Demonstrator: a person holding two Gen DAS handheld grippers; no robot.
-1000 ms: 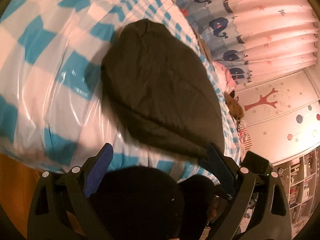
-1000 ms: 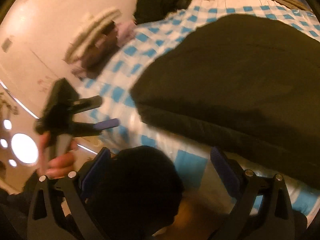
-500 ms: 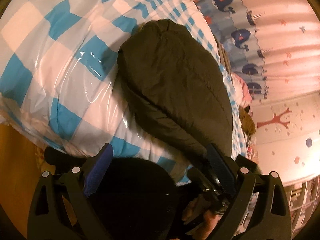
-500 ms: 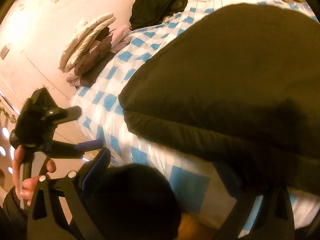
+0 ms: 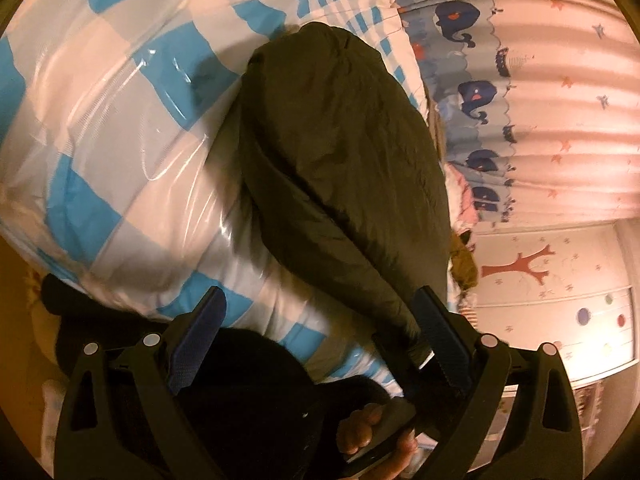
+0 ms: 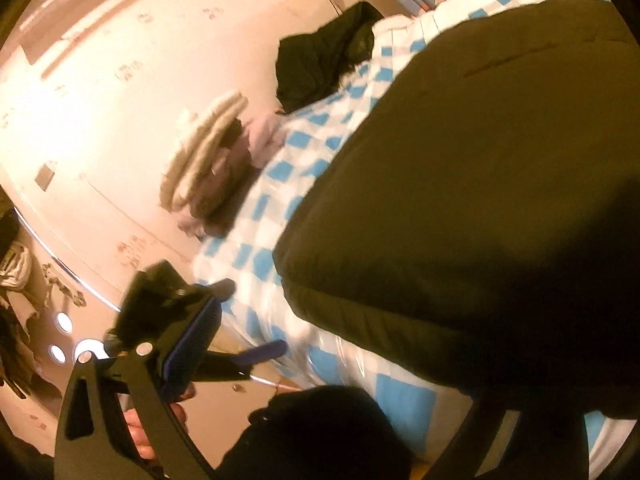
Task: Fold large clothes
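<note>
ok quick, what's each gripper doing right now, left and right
Left gripper: open, holding nothing, short of the dark green garment.
Right gripper: one finger visible, the other hidden by the garment; cannot tell.

Blue-white checked bed, whale-print curtain, tree-decal wardrobe, warm light.

Under my view lies the bed, covered in a blue-and-white checked sheet with a glossy plastic film over it. Along the bed's far edge hangs a pink curtain with a band of blue whales. Beside it stands a white wardrobe painted with a red tree and coloured dots. At the bed's head edge, against the wall, I see a stack of folded clothes topped by a cream knit, and a crumpled black garment near the corner.
</note>
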